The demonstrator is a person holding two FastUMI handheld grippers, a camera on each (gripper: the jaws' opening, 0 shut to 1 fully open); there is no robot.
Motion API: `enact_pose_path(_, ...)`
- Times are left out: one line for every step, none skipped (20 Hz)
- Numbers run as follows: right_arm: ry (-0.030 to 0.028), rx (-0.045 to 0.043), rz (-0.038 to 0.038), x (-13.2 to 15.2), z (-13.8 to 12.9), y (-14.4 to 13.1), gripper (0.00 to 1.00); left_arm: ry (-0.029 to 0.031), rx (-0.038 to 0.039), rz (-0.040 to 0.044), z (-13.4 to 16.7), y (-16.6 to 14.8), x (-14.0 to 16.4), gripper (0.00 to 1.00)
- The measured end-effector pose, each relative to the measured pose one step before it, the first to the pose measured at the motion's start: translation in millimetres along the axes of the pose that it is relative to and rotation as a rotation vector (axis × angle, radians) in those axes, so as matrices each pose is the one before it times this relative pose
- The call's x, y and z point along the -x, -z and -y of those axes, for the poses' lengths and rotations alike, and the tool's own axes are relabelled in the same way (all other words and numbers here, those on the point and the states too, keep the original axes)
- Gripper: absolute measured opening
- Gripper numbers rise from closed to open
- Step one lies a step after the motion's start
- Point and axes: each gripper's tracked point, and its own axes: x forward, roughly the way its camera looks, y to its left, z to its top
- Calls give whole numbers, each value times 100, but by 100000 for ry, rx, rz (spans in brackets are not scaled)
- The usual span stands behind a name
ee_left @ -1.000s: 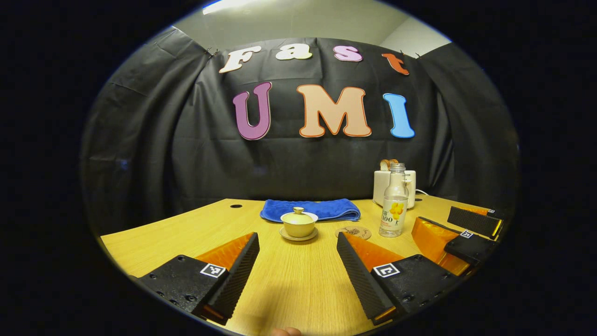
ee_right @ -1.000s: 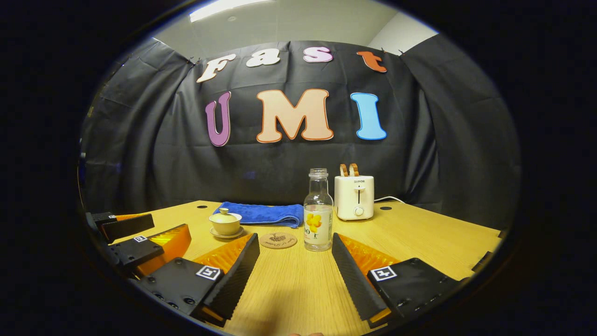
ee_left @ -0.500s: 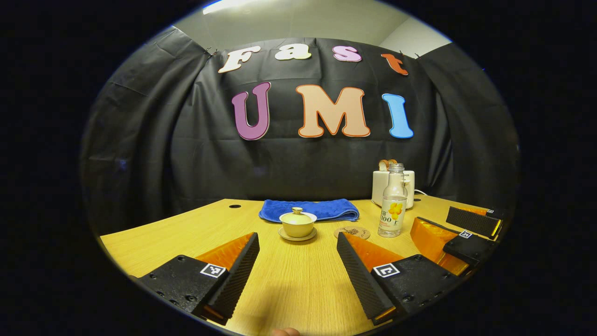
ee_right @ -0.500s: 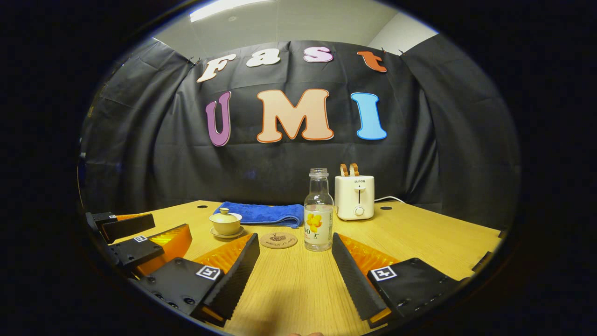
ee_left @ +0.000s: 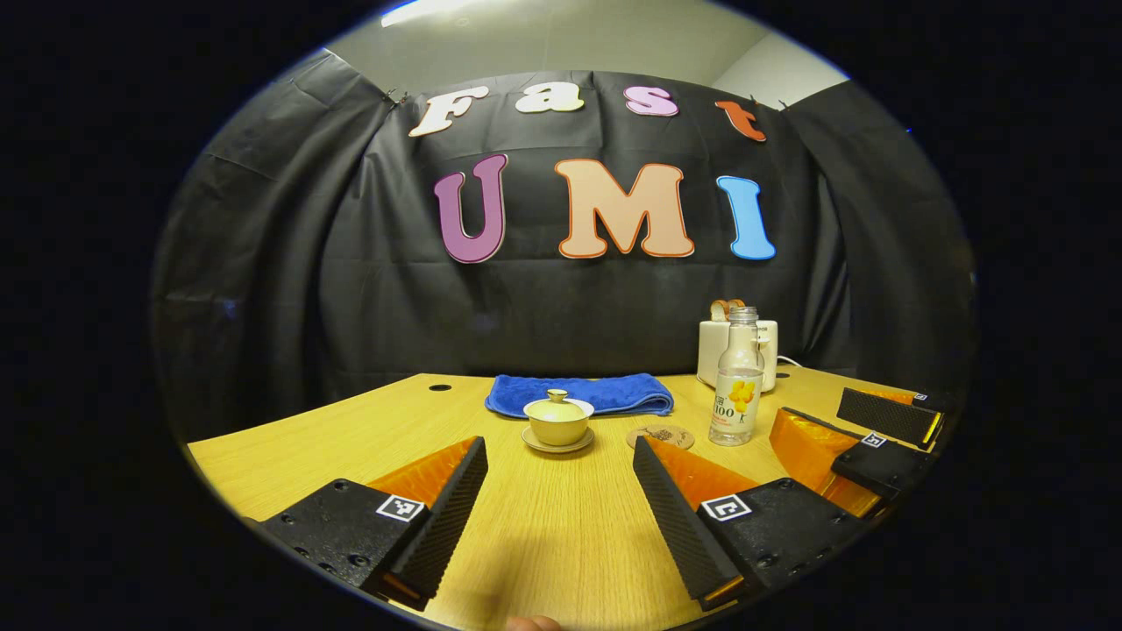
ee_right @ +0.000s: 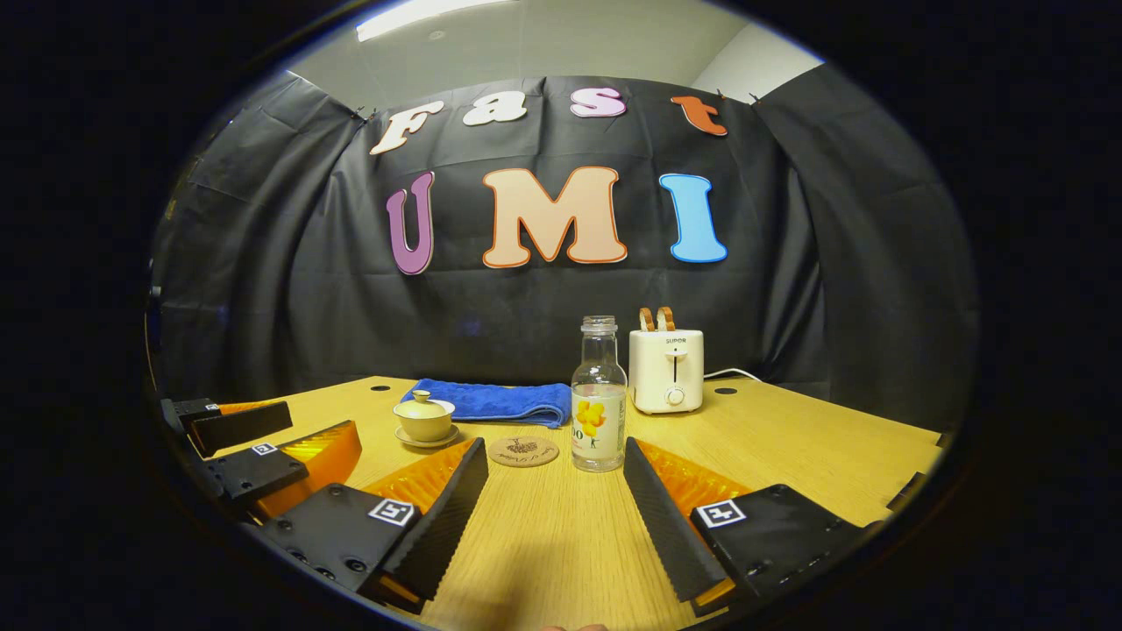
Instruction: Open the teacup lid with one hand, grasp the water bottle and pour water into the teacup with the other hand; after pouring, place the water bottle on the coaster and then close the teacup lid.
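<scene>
- So we judge that we are at the very first step: the lid point(ee_left: 559, 403) sits on the teacup point(ee_left: 558, 427), and neither gripper touches anything
- The left gripper point(ee_left: 561, 491) hangs low over the near table point(ee_left: 289, 447), its fingers wide apart, with the teacup straight ahead between them and farther off
- The right gripper point(ee_right: 556, 495) has its fingers wide apart too, and the water bottle point(ee_right: 599, 399) stands upright just beyond them, a little right of centre
- The teacup rests on its saucer point(ee_left: 558, 445); the coaster point(ee_right: 523, 451) lies bare between teacup and water bottle, just left of the bottle
- Next, we think, the left gripper must go forward and down so its fingers close on the lid's small knob, a narrow target that calls for a centred approach, while the right gripper reaches for the body of the bottle
- The bottle's mouth looks uncapped, though we cannot be sure
- Counting: two grippers, one teacup with one lid, one saucer, one water bottle, one coaster
- Beyond these, one blue towel point(ee_left: 583, 393) lies folded behind the teacup, and one toaster point(ee_right: 666, 370) stands far right, behind the bottle
</scene>
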Motion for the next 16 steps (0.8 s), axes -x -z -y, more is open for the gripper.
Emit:
enact_pose_path(-432,23,-62,59,-120,49,96,979,-39,204,221,-65,-18,98)
enact_pose_path(-303,-30,-15,-30,-89,-19,96,309,-23,238,-4,67,-158,98)
enact_pose_path(-370,65,-53,28,168,63,96,478,-68,-67,-41,-61,-322,98)
enact_pose_path(-248,-9,-49,-46,-56,8,99,604,82,152,-24,44,-438,98)
enact_pose_path(-400,27,23,-52,-116,-78,99,607,-2,160,-70,-63,-532,98)
enact_pose_path(-293,8,9,-77,19,-25,99,882,-32,-227,-52,80,-757,98)
enact_pose_path(-240,-78,-159,-7,294,112,99,145,78,-4,-203,-5,-860,98)
enact_pose_path(-185,58,78,-176,202,-72,99,-740,6,-414,-417,135,-926,98)
enact_pose_path(-210,-91,-252,-172,404,104,99,-904,-71,-213,-407,-34,-973,98)
enact_pose_path(269,68,65,-225,435,-80,99,-515,-171,-27,-269,49,-1099,98)
enact_pose_path(684,46,112,-166,608,19,96,-386,50,-323,-209,82,-1037,98)
enact_pose_path(677,15,-57,-171,656,17,99,-728,-319,-433,-200,74,-1103,98)
enact_pose_path(656,130,-10,-200,529,18,99,209,-572,-1425,109,195,-1244,98)
enact_pose_path(836,-20,-22,-242,583,-16,99,277,-1157,-1157,46,335,-980,98)
enact_pose_path(838,83,204,-297,568,-52,96,231,-959,-964,230,-10,-1041,98)
enact_pose_path(992,47,-15,-154,523,-51,96,442,-777,-338,122,41,-1031,98)
